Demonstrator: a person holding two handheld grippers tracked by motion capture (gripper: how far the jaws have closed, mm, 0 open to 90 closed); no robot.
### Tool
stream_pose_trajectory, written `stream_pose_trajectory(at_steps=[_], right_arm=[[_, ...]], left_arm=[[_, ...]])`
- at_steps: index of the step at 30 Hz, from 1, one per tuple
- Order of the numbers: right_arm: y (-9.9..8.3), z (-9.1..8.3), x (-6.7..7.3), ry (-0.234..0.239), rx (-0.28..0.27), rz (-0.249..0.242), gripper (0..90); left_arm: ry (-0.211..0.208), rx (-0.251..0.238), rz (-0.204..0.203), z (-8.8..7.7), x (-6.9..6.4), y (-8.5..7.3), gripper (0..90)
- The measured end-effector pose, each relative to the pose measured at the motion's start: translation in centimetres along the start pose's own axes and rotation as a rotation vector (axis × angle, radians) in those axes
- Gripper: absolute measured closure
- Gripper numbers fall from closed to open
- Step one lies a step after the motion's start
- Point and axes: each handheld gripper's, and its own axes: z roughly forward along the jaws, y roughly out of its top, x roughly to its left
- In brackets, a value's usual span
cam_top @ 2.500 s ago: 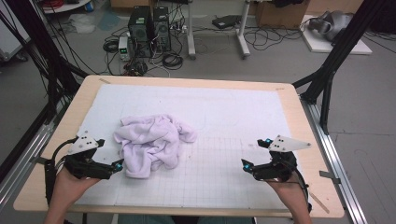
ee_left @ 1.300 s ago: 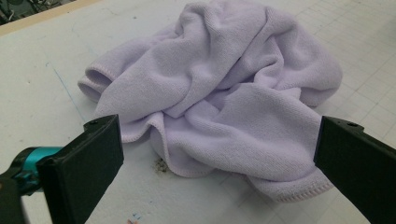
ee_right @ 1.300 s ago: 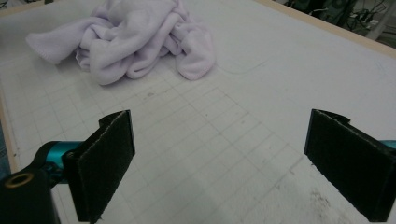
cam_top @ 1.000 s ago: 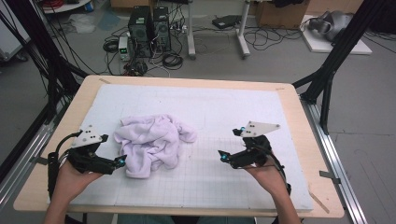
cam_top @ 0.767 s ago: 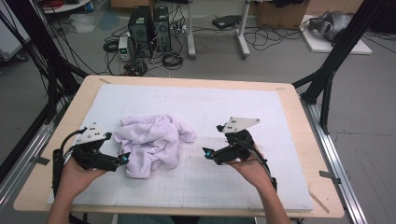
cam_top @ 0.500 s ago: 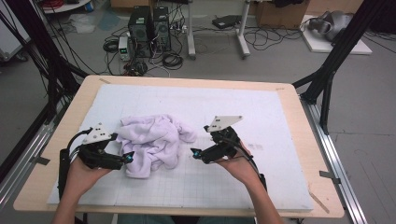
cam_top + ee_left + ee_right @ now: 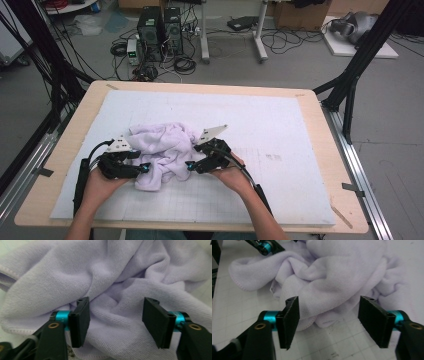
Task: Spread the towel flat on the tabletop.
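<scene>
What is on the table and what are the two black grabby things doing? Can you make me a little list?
thing in hand: a crumpled pale purple towel, lying in a heap
where: on the white gridded mat on the wooden table
left gripper: at the towel's left edge, its jaws have just been closing, folds of towel lie between them, pads not yet pressing
right gripper: at the towel's right edge, its jaws have just been closing, towel edge between them, pads not yet pressing
towel label: a small white tag peeks out

Towel cut off by left gripper view's edges, its underside hidden
</scene>
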Motion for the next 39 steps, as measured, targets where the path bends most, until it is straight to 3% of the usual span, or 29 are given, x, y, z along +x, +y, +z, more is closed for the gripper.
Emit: stream_pose_trajectory(at_steps=[2, 4, 5, 6, 9, 12, 17, 20, 27, 29, 30, 31, 32, 34, 38, 39], right_arm=[[-0.3, 1.4, -0.1, 0.018, 0.038, -0.002, 45.4], [-0.4, 1.8, -0.2, 0.028, 0.043, 0.000, 49.3], [-0.6, 2.5, -0.3, 0.052, 0.056, 0.011, 60.0], [-0.6, 2.5, -0.3, 0.052, 0.056, 0.011, 60.0], [-1.0, 2.8, -0.7, 0.093, 0.040, -0.001, 82.0], [-0.9, 2.2, -0.8, 0.099, 0.027, -0.001, 84.8], [-0.7, -0.5, -0.8, 0.076, -0.004, -0.037, 86.0], [-0.8, -3.2, -0.9, 0.050, -0.022, -0.060, 86.2], [-1.3, -7.5, -0.7, 0.028, -0.049, -0.069, 86.5], [-1.6, -9.9, -0.3, 0.019, -0.071, -0.081, 86.5], [-1.6, -9.9, -0.3, 0.019, -0.071, -0.081, 86.5], [-1.8, -11.5, -0.2, 0.011, -0.079, -0.083, 86.5], [-1.8, -11.5, -0.2, 0.011, -0.079, -0.083, 86.5], [-2.1, -13.8, 0.1, -0.009, -0.083, -0.095, 86.5], [-2.9, -15.3, 0.4, -0.006, -0.073, -0.094, 86.5], [-3.9, -15.5, 0.6, 0.009, -0.039, -0.094, 86.5]], left_arm=[[-0.012, 0.033, 0.008, 0.6, 0.0, -0.1, 52.6], [-0.034, 0.065, 0.016, 1.2, 0.0, -0.2, 55.8], [-0.043, 0.080, 0.027, 1.5, -0.1, -0.2, 65.4], [-0.046, 0.082, 0.030, 1.6, -0.2, -0.2, 65.4], [-0.048, 0.073, 0.028, 1.6, -0.2, -0.2, 78.9], [-0.045, 0.056, 0.031, 1.1, -0.5, -0.2, 81.8], [-0.059, 0.000, 0.039, 0.0, -1.3, 0.2, 82.9], [-0.071, -0.038, 0.044, -0.9, -2.1, 0.7, 83.3], [-0.100, -0.110, 0.093, -2.9, -4.8, 2.1, 83.3], [-0.112, -0.127, 0.110, -3.3, -5.8, 2.5, 83.4], [-0.120, -0.135, 0.122, -3.5, -6.3, 2.7, 83.4], [-0.126, -0.139, 0.131, -3.6, -6.8, 2.9, 83.4], [-0.132, -0.142, 0.142, -3.6, -7.3, 3.1, 83.4], [-0.150, -0.147, 0.160, -3.7, -8.2, 3.4, 83.5], [-0.182, -0.139, 0.189, -3.5, -9.7, 3.5, 83.5], [-0.183, -0.130, 0.199, -3.4, -10.0, 3.4, 83.3]])
